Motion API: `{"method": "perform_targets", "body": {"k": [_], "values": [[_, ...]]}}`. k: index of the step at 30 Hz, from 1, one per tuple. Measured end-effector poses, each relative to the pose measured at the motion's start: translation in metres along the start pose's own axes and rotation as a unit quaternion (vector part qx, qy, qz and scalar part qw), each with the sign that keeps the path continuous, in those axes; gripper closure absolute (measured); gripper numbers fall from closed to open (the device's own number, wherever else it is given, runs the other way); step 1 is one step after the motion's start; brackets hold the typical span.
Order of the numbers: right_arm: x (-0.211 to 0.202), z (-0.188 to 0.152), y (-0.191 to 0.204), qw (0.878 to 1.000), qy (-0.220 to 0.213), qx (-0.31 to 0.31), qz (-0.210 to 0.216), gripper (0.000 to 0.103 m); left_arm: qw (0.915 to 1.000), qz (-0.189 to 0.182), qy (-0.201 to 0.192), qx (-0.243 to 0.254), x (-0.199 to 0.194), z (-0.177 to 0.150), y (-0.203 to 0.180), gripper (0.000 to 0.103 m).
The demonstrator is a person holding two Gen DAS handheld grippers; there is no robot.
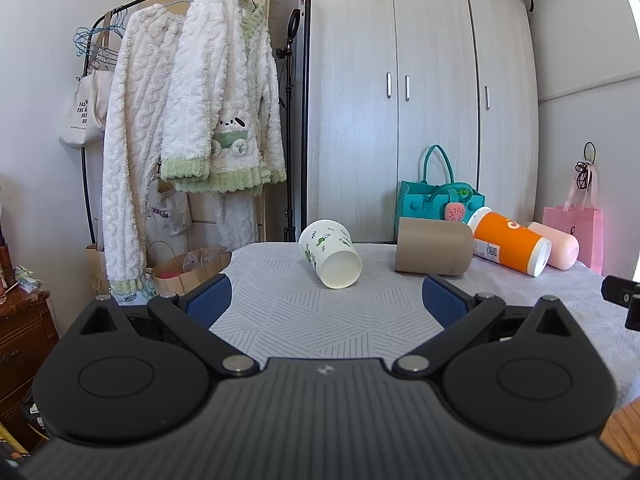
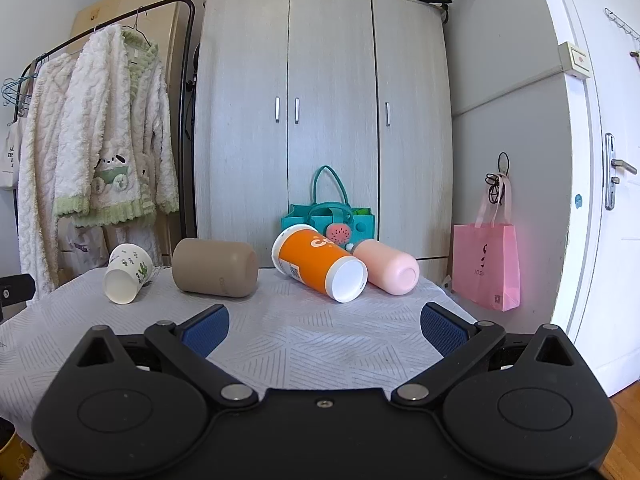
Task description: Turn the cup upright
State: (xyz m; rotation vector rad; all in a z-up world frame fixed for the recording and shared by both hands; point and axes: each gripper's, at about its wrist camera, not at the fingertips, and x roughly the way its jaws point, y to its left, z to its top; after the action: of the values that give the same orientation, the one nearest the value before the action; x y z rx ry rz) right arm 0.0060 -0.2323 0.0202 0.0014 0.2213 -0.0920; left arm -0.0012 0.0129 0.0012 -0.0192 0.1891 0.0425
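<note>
Several cups lie on their sides in a row on the table with the white patterned cloth (image 1: 320, 316) (image 2: 320, 332). From left: a white paper cup with green prints (image 1: 330, 254) (image 2: 126, 273), a tan cup (image 1: 434, 246) (image 2: 216, 268), an orange cup (image 1: 510, 242) (image 2: 320, 264) and a pink cup (image 1: 556, 246) (image 2: 386, 266). My left gripper (image 1: 326, 300) is open and empty, short of the white cup. My right gripper (image 2: 324, 330) is open and empty, short of the orange cup.
A teal felt bag (image 1: 438, 196) (image 2: 332, 216) stands behind the cups before a wardrobe (image 2: 320, 120). A clothes rack with fleece pyjamas (image 1: 192, 120) stands at the left. A pink bag (image 2: 486, 266) hangs at the right wall. The other gripper's edge (image 1: 624, 300) shows right.
</note>
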Motion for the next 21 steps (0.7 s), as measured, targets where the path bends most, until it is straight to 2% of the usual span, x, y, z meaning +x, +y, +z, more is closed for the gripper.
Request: {"method": "perform_targets", "body": {"k": [5,21], "values": [[-0.0004,-0.001,-0.0007,1.0,0.002,0.001,0.001,0.0,0.9998,-0.012,0.008,-0.011,0.0025,-0.0028,0.0014,0.0],[-0.0004,-0.0019,-0.0006,1.0,0.008,0.0,0.003,0.0,0.9998,-0.003,0.016,-0.012,0.0015,-0.0035,0.0042,0.0]]}}
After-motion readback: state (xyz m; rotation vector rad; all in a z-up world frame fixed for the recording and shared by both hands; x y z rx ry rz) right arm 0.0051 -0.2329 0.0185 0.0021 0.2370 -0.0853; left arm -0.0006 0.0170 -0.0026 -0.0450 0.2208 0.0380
